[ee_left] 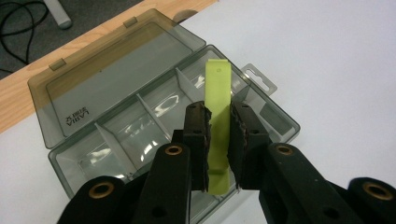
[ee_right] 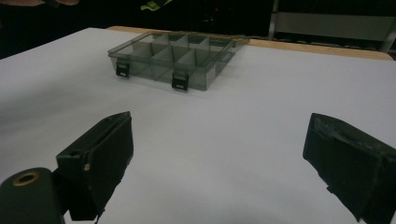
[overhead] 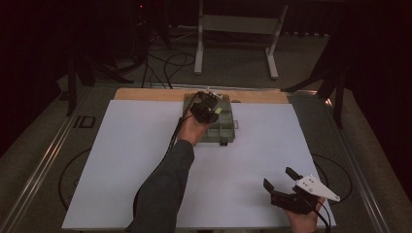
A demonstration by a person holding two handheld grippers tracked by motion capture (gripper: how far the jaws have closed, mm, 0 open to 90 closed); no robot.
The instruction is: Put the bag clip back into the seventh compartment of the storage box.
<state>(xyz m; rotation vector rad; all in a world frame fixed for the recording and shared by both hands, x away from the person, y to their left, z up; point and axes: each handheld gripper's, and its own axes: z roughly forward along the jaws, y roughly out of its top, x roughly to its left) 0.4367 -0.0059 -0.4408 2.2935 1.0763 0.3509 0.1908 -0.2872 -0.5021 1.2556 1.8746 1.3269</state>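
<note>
Left gripper view: left gripper [ee_left: 219,140] clamped on a yellow-green strip [ee_left: 218,98] above the open compartment box [ee_left: 116,135], where release over a divider [ee_left: 152,116] could leave it straddling; right gripper [ee_right: 219,154] hangs spread and empty, well short of the box.

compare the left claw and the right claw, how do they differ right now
The left claw is shut on a yellow-green strip; the right claw stands wide open with nothing between its jaws. The left claw is held over the open compartment box at the far side of the table; the right claw sits near the front edge over bare white sheet. Both have black jaws and are hand-held.
</note>
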